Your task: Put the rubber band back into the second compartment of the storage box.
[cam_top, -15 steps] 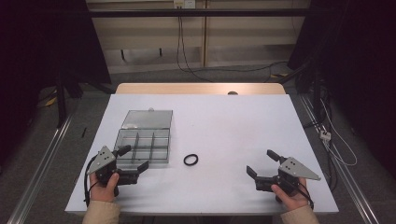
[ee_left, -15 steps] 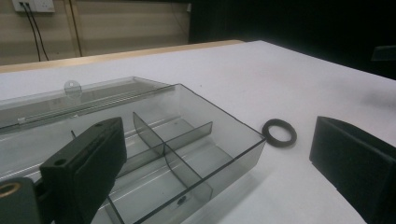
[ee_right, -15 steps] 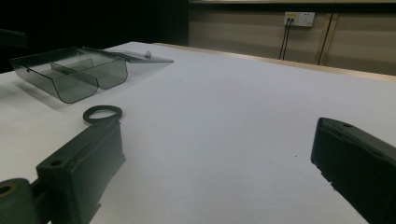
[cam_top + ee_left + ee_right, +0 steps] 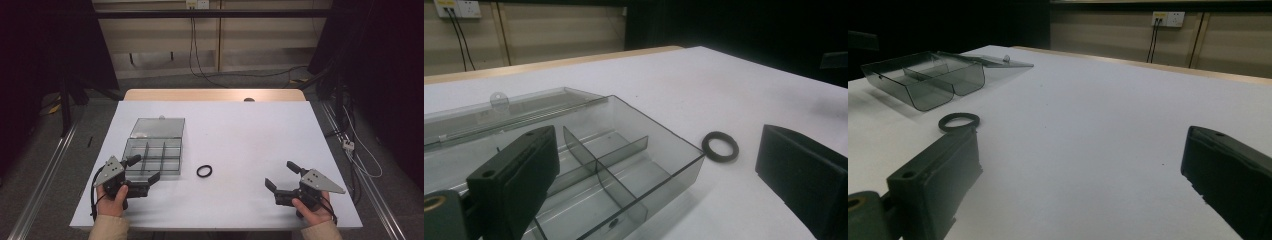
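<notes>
Black ring [image 4: 204, 171] lies flat on the white table [image 4: 240, 130], near the front edge, left of centre, just right of the clear compartment box [image 4: 152, 156] and apart from it. Box stands open, lid [image 4: 159, 127] laid back on its far side; compartments look empty in the left gripper view. Left gripper [image 4: 146, 170] sits at the box's near left corner, jaws spread wide, nothing between them; one jaw reaches over the box's near edge, whether touching I cannot tell. Right gripper [image 4: 280, 175] rests low over the near right of the table, well apart from the ring, jaws likewise spread, holding nothing. A hand grips each tool from the near side.
</notes>
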Demonstrator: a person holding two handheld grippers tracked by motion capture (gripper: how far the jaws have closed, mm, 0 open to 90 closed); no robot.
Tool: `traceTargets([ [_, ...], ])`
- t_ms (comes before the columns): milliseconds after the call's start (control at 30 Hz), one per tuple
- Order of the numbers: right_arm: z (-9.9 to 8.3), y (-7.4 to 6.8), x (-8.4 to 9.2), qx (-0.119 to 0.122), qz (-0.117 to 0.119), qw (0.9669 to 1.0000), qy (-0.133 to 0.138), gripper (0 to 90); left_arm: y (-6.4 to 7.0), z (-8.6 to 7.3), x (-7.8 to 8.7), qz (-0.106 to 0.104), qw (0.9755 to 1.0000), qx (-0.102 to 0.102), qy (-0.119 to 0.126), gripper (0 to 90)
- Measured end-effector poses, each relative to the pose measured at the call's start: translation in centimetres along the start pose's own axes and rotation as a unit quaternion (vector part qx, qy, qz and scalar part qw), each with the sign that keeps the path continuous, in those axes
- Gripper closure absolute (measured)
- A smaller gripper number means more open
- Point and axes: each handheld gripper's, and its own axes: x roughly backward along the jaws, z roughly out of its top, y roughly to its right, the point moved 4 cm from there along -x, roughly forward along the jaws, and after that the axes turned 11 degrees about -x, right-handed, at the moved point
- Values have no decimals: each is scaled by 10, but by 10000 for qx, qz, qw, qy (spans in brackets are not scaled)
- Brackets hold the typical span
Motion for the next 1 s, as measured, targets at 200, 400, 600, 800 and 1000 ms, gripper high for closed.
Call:
traceTargets([
  [200,0,-1,1,15,15,10000,-13,20,6,7,-4,-154,9998,29,125,36],
  [400,0,-1,0,19,34,10000,-18,20,15,13,-10,-264,9996,40,136,34],
  [600,0,-1,0,20,58,10000,-23,22,20,17,-14,-407,9990,50,185,32],
  [800,0,-1,0,18,67,10000,-23,22,26,20,-19,-494,9986,80,175,32],
  [1000,0,-1,0,21,84,10000,-33,22,33,25,-26,-632,9979,46,152,32],
])
